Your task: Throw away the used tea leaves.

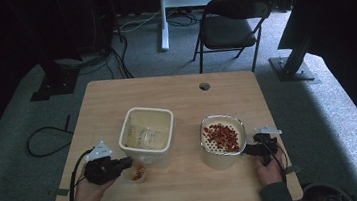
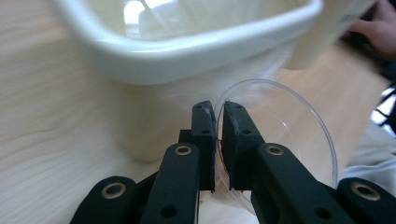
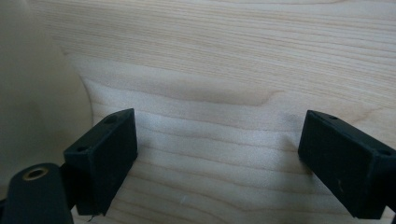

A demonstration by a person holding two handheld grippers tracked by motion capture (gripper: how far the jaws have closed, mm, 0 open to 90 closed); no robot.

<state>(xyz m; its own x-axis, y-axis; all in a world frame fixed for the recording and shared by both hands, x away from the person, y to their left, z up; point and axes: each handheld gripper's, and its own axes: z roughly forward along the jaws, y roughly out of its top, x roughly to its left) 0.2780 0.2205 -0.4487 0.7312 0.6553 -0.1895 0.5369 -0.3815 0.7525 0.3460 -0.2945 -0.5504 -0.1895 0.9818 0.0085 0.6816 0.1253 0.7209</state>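
Currently the left gripper [image 2: 218, 140] pinches the cup [image 1: 137, 171] rim beside the tub [image 1: 147, 131]; a thin-wall slip could spill flakes. Right gripper [image 3: 217, 158] gapes wide, empty.

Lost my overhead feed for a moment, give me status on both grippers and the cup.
Left gripper shut on clear cup rim, beside the cream tub. Right gripper open over bare table. Nothing in the way.
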